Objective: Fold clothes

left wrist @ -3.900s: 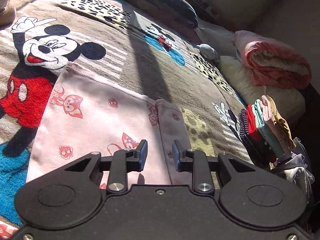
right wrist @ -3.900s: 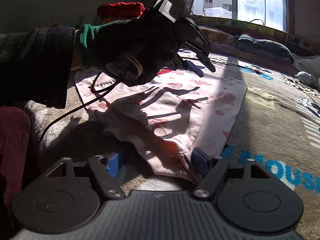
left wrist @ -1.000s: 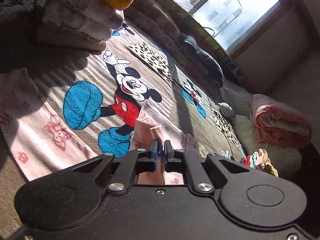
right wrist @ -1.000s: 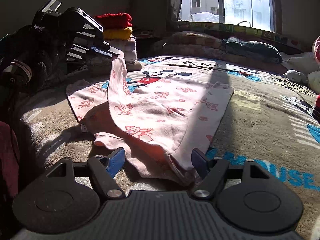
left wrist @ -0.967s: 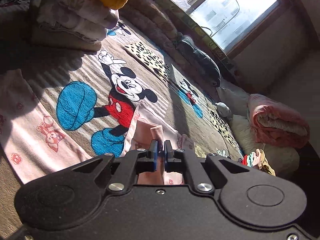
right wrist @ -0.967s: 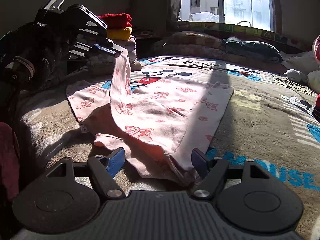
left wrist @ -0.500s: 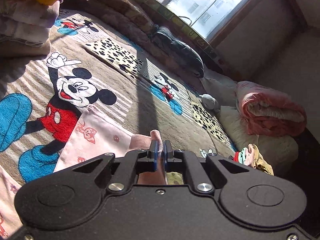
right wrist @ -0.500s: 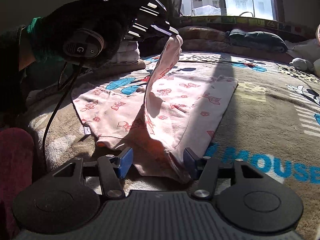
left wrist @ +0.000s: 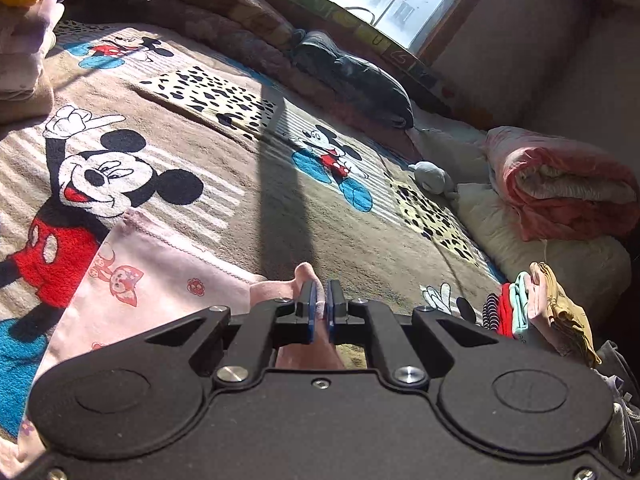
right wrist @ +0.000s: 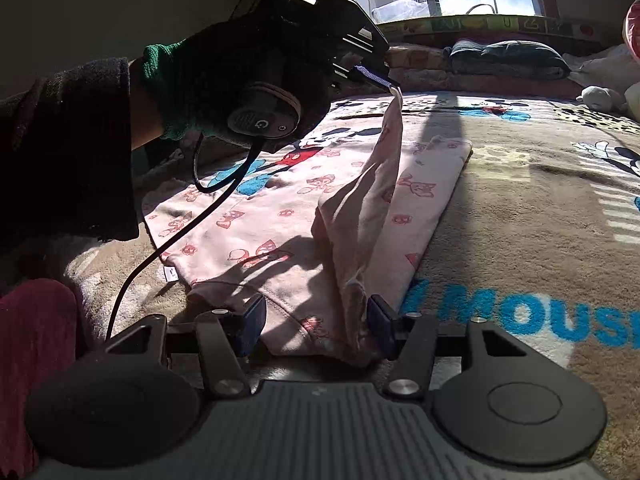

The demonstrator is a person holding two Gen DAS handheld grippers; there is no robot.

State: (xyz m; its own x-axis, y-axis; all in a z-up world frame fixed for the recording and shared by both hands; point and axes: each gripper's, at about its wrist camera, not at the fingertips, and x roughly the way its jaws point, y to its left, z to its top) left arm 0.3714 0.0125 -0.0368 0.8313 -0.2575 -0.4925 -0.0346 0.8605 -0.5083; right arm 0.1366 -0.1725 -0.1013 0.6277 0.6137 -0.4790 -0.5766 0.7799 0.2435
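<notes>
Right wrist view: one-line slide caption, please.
Left hand-held gripper lifts a corner of the pink cartoon-print cotton garment above the Mickey Mouse fleece blanket; right hand-held gripper open.

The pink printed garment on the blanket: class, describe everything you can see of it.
The pink garment is soft, thin-looking cloth printed with small red and pink cartoon figures and flowers, with a stitched hem and a small white tag at one edge. Most of it lies flat on the cartoon-mouse blanket. One part is lifted into a hanging ridge, pinched by the left gripper. Its near edge lies between the open fingers of the right gripper.
</notes>
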